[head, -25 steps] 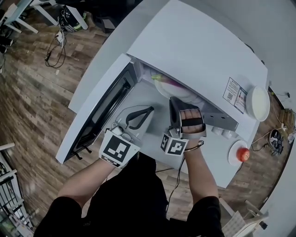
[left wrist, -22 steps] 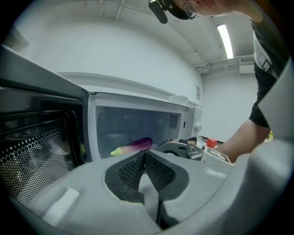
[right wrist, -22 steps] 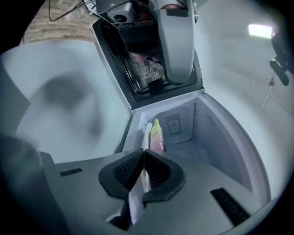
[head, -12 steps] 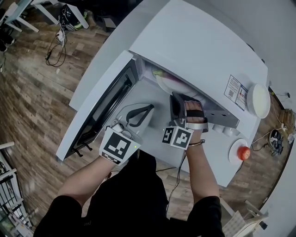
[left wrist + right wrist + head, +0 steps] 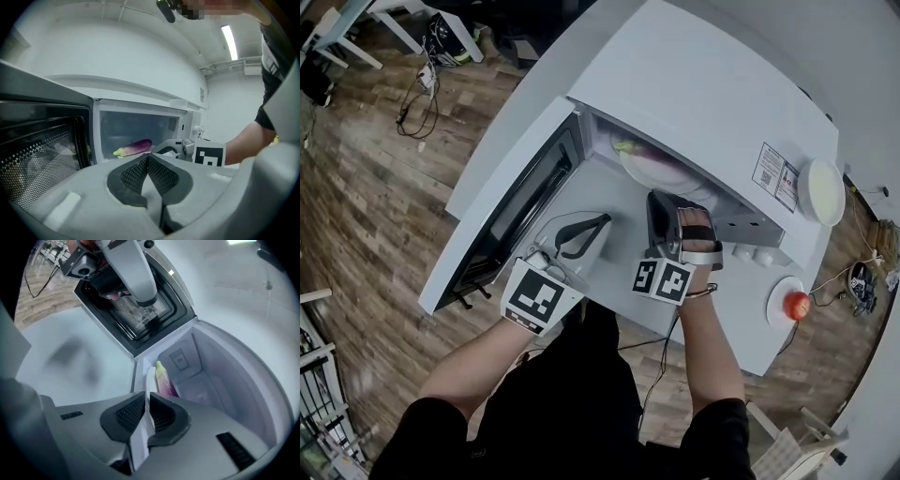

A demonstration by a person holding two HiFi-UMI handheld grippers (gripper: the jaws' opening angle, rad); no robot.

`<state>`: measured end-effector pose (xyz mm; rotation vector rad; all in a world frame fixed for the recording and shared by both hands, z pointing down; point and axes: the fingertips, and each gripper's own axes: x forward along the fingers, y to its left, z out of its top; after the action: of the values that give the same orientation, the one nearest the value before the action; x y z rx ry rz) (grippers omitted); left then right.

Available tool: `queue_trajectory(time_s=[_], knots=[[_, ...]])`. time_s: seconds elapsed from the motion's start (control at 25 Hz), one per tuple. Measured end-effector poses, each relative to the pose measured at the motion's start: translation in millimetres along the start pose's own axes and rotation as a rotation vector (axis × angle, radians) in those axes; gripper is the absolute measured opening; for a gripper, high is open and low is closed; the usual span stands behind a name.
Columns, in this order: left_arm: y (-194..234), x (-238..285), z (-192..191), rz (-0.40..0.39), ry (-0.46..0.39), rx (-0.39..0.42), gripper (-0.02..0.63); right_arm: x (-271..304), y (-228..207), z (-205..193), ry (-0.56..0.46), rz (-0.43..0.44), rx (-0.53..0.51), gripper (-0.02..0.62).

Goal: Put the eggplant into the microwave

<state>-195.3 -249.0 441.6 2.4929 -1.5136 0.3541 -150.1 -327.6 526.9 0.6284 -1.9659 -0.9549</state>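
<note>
Eggplant (image 5: 164, 380) lies just beyond the released right claw (image 5: 147, 398), plate rim (image 5: 150, 377) between its just-opening jaws.

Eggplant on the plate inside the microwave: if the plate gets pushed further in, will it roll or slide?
Probably rolls: the eggplant is long and round-bodied, lying loose on its side on the smooth plate. Its purple skin looks smooth, so it may also slide. It seems firm, not floppy, keeping its shape.
</note>
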Motion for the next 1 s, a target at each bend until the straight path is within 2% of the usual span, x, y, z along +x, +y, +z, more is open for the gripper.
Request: queue_trajectory(time_s=[0.04,0.2,1.0], knots=[[0,-1,-1,0.001,0.001,-0.001,0.009,0,-1,0,0.003,-0.009,0.002,0.035],[0,0,-4,0.002,0.008,-0.01,0.009,7,-9,-3,0.038,-0.028,0.067,0.023],[26,9,10,0.038,0.0,-0.023,0.009,48,-39,-10,0.078,-0.027,0.203,0.023]])
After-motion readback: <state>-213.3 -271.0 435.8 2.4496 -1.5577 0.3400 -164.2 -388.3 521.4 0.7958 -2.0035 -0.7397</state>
